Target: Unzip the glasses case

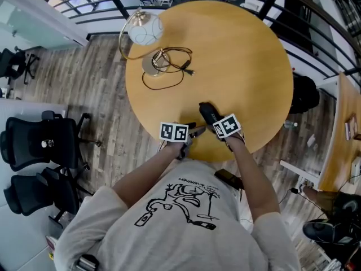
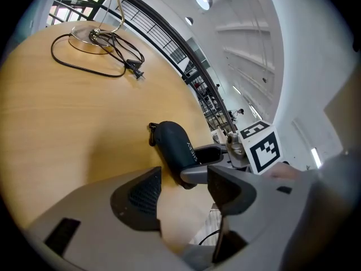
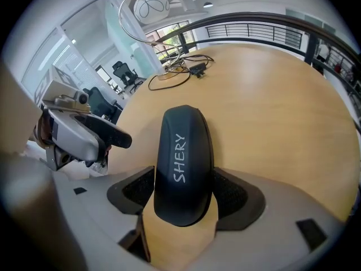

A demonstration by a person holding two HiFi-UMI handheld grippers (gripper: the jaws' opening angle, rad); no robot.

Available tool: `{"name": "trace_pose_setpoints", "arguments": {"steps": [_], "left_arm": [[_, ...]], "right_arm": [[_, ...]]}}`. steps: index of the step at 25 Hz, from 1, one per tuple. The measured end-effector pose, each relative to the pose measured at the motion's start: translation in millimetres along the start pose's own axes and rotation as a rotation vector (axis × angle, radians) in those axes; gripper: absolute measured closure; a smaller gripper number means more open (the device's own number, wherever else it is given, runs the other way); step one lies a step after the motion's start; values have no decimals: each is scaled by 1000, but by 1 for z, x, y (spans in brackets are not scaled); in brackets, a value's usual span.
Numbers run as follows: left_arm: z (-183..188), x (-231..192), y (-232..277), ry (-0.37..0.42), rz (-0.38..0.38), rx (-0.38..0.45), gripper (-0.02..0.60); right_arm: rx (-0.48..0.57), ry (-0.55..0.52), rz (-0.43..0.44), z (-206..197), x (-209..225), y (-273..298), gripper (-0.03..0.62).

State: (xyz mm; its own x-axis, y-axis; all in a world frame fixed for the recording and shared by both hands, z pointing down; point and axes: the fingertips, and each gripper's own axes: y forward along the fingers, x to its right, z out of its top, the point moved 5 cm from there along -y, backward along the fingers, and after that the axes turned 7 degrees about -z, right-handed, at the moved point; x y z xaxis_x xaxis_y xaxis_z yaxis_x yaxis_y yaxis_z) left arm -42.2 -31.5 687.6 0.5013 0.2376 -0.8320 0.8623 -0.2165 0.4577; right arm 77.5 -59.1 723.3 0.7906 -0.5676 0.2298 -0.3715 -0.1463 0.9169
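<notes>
A dark glasses case (image 1: 206,113) printed "SHERY" lies near the front edge of the round wooden table (image 1: 242,55). My right gripper (image 3: 183,193) points steeply down over it and is shut on the case (image 3: 183,151), one pad pressing each long side. In the left gripper view the case (image 2: 172,143) lies ahead with a small zipper pull (image 2: 151,133) at its far end. The right gripper's finger (image 2: 206,165) crosses its near end. My left gripper (image 2: 183,188) stands open just short of the case, with only bare table between its pads. In the head view it (image 1: 194,131) sits left of the case.
A desk lamp with a white globe (image 1: 145,30) and round base (image 1: 153,65) stands at the table's far left. Its black cable (image 1: 169,78) loops beside it. Office chairs (image 1: 39,145) stand on the floor to the left. A railing curves behind the table.
</notes>
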Motion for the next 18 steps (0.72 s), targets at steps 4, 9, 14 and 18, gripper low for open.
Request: {"name": "trace_pose_setpoints", "arguments": {"steps": [4, 9, 14, 18], "left_arm": [[-1, 1, -2, 6, 0, 4, 321], [0, 3, -2, 18, 0, 3, 321], [3, 6, 1, 23, -7, 6, 321], [11, 15, 2, 41, -28, 18, 321]], "right_arm": [[12, 10, 6, 0, 0, 1, 278], [35, 23, 16, 0, -2, -2, 278], [81, 30, 10, 4, -2, -15, 276], [130, 60, 1, 7, 3, -37, 276]]}}
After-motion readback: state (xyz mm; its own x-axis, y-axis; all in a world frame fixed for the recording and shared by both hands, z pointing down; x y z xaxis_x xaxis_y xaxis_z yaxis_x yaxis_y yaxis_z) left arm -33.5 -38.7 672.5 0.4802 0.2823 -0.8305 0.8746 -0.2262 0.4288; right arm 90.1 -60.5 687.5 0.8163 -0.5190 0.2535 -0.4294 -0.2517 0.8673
